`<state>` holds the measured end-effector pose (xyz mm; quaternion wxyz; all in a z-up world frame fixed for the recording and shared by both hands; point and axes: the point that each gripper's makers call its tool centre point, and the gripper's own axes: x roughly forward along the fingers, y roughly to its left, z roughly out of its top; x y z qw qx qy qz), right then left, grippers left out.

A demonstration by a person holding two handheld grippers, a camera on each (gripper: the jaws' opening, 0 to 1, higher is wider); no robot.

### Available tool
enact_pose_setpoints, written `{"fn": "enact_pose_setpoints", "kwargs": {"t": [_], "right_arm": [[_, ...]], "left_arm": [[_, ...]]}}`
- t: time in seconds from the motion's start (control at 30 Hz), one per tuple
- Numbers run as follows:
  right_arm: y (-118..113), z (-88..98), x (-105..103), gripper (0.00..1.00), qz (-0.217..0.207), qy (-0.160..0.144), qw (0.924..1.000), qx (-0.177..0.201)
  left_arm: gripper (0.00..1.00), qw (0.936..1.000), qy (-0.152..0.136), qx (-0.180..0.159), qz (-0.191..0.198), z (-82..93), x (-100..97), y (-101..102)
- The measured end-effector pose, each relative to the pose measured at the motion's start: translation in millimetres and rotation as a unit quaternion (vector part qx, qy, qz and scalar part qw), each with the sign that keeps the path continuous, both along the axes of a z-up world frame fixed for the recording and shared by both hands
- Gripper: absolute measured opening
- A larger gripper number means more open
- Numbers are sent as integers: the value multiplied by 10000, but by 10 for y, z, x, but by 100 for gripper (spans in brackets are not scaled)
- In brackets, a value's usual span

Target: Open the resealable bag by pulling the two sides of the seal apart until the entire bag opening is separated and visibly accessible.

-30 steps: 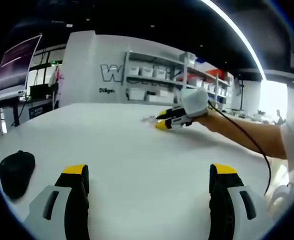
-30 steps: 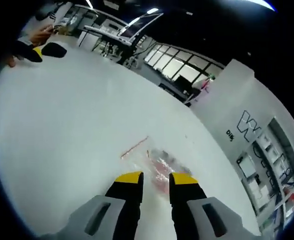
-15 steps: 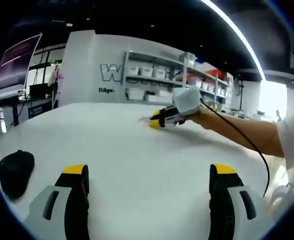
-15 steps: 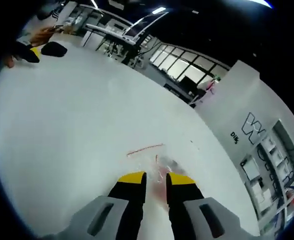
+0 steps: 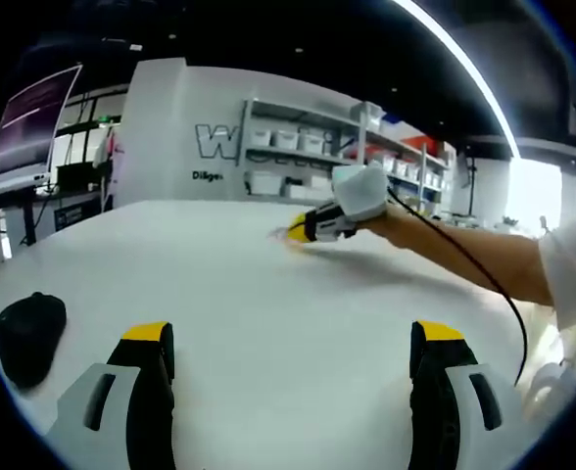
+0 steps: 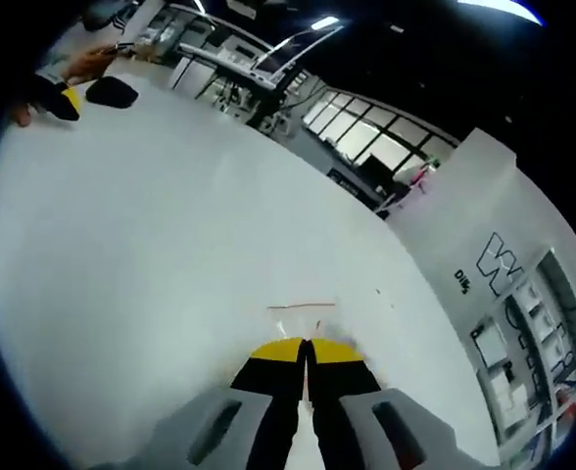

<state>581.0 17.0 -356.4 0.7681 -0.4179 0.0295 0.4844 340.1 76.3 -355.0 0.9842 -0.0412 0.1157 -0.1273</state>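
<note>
Plainly the clear resealable plastic bag with its thin pinkish seal strip (image 6: 303, 307) lies flat on the broad white table (image 6: 151, 215), far across it from the person's left side; the right gripper (image 6: 306, 345), black-jawed with yellow tips, sits directly upon it, its jaws pressed together with no gap between them, and whether they have a fold of film nipped between them I cannot tell, since the tips cover the bag's body; the seal strip runs crosswise just beyond those tips, its long axis square to the jaws, so any pull would, I judge, have to go back along the gripper's own line; the left gripper (image 5: 293, 338) waits low over the table well apart from the bag, its two yellow-capped jaws spread wide with nothing between them; the right gripper is by far the nearer, and the left would have to travel across the table to take the opposite lip; the seal looks unparted, so the opening seems hardly begun; the left gripper view gives the right gripper (image 5: 312, 223) from outside, with a sleeved forearm (image 5: 484, 259) and trailing black cable (image 5: 464, 253), plus a black computer mouse (image 5: 28, 333) near its own left jaw; the right gripper view alone offers the strip close up.
</note>
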Motion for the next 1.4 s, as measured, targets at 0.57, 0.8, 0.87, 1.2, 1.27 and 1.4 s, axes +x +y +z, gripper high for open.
{"fn": "enact_pose_setpoints", "kwargs": {"t": [0.57, 0.8, 0.87, 1.2, 1.27, 1.4], "right_arm": [[44, -138, 11, 5, 56, -158, 9990, -418], [39, -161, 93, 1, -4, -227, 9986, -470], [32, -169, 109, 0, -29, -259, 9985, -474], [-96, -84, 87, 0, -29, -454, 9962, -744], [-132, -97, 85, 0, -56, -434, 9957, -811], [-204, -131, 22, 9, -92, -436, 9948, -919]], "left_arm": [[99, 10000, -23, -69, -27, 14, -7, 9], [99, 9999, -30, -92, -33, 18, -16, 8], [99, 9999, -27, -95, -37, 17, -17, 7], [99, 9999, -29, -97, -50, 17, -12, 4], [99, 9999, -39, -104, -48, 20, -11, 4], [99, 9999, -53, -116, -45, 24, -11, 8]]}}
